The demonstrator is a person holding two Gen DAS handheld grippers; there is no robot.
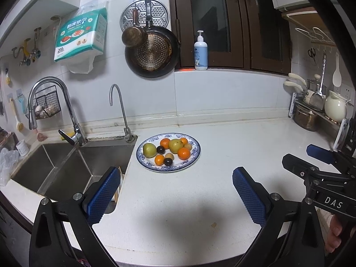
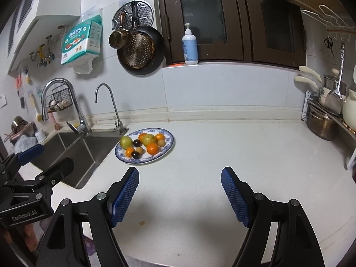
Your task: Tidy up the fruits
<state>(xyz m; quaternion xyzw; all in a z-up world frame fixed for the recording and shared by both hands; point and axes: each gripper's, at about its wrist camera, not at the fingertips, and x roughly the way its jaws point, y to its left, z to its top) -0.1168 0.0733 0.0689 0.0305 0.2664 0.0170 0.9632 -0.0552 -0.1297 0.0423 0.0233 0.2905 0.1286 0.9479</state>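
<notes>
A blue-and-white patterned plate (image 1: 195,150) sits on the white counter beside the sink, and also shows in the right wrist view (image 2: 170,141). It holds several fruits: green-yellow ones (image 1: 149,150), oranges (image 1: 183,153) and small dark ones (image 1: 168,161). My left gripper (image 1: 175,189) is open and empty, held above the counter short of the plate. My right gripper (image 2: 180,189) is open and empty, to the right of the plate and nearer than it. The right gripper shows at the right edge of the left wrist view (image 1: 311,162).
A steel double sink (image 1: 66,166) with two taps (image 1: 73,120) lies left of the plate. Pans (image 1: 151,51) hang on the tiled wall. A soap bottle (image 1: 201,53) stands on the window sill. A rack with pots (image 1: 311,111) stands at the right.
</notes>
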